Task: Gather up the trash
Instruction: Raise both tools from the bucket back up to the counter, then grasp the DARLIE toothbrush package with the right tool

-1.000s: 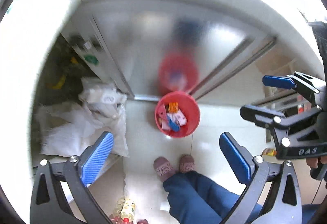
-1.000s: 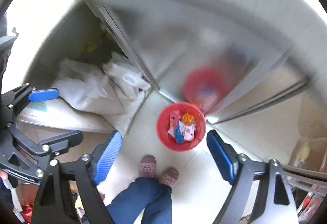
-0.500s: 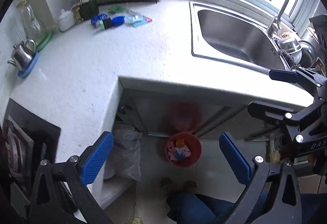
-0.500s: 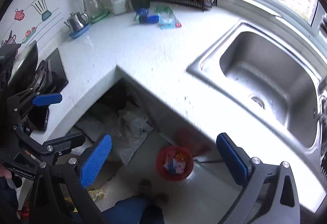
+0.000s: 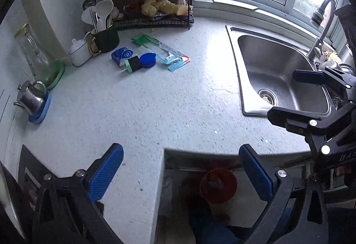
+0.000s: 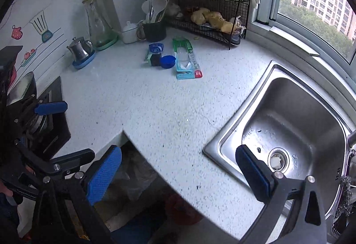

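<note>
Trash is lying on the counter [image 5: 155, 110] toward twelve o'clock: a green-and-clear wrapper [image 5: 161, 51], a blue cap [image 5: 148, 60], a small dark box [image 5: 133, 65] and a blue carton [image 5: 121, 55], all grouped close together just in front of the wire rack [image 5: 153, 10]. In the right view the same cluster is seen at eleven o'clock, with the wrapper [image 6: 186, 59] just beside the cap [image 6: 168, 61]. A red bin [image 5: 218, 186] is seen on the floor at six o'clock, below the counter edge, blurred. The sink [image 5: 278, 79] is set at two o'clock. The left gripper [image 5: 180, 172] is being held above the counter edge with fingers [image 5: 105, 174] spread wide and nothing between them. The right gripper [image 6: 178, 175] is likewise being held with fingers [image 6: 103, 178] spread wide apart, empty, well apart from the trash.
</note>
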